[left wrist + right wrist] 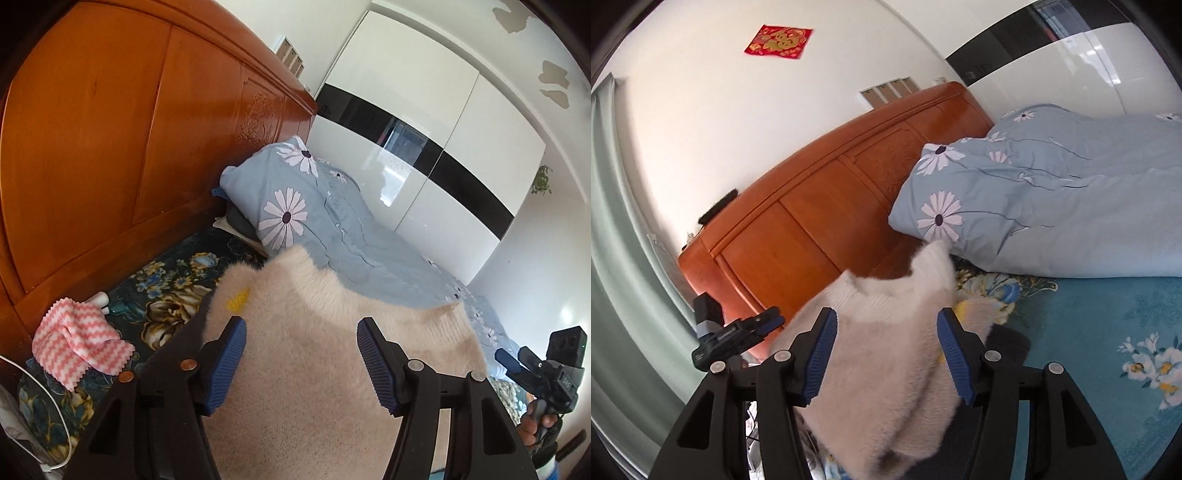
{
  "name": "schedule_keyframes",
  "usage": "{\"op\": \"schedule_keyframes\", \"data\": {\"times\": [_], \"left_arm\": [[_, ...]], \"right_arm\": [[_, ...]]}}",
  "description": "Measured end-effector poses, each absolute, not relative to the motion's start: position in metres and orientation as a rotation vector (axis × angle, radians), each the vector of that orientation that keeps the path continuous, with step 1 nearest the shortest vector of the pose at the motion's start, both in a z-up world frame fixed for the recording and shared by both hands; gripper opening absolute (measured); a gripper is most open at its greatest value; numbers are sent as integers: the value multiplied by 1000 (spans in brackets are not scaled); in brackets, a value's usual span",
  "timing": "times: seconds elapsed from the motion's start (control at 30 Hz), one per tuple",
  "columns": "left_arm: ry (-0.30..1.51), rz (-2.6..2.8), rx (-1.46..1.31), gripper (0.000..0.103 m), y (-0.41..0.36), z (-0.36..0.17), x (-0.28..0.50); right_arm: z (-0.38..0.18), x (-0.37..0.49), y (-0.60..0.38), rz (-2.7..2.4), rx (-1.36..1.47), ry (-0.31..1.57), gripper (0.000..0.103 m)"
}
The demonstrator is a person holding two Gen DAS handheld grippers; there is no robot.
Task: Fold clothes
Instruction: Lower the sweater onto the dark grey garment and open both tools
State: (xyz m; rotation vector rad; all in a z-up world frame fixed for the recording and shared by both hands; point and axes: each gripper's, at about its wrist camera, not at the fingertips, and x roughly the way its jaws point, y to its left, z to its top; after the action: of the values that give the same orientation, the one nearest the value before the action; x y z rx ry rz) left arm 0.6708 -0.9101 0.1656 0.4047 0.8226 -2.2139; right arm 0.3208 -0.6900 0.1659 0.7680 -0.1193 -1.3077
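A fluffy cream sweater [314, 332] with a yellow tag fills the middle of the left wrist view, lying over the bed. My left gripper [301, 354] is open, its blue pads either side of the sweater's upper part, not pinching it. In the right wrist view the same sweater [886, 354] sits bunched between the blue pads of my right gripper [886, 350], which is open too. The right gripper also shows at the lower right of the left wrist view [517, 362]; the left gripper shows at the left of the right wrist view [768, 321].
A blue daisy-print quilt [314, 206] lies along the far side of the bed. The orange wooden headboard [110, 147] stands to the left. A pink-and-white zigzag cloth [77, 343] and a white cable [55, 413] lie on the floral bedsheet [1108, 332]. A white wardrobe [424, 129] stands behind.
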Motion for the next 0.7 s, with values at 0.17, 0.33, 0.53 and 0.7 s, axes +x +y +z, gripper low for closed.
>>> {"op": "schedule_keyframes", "data": {"times": [0.17, 0.33, 0.53, 0.7], "left_arm": [[820, -2157, 379, 66, -898, 167, 677], [585, -2151, 342, 72, -834, 189, 674], [456, -2109, 283, 88, -743, 172, 665], [452, -2023, 302, 99, -694, 143, 656]], "right_arm": [[156, 345, -704, -1303, 810, -6, 58], [178, 362, -662, -1314, 667, -34, 58], [161, 400, -613, -1366, 587, 58, 60], [125, 421, -585, -1380, 588, 139, 81]]}}
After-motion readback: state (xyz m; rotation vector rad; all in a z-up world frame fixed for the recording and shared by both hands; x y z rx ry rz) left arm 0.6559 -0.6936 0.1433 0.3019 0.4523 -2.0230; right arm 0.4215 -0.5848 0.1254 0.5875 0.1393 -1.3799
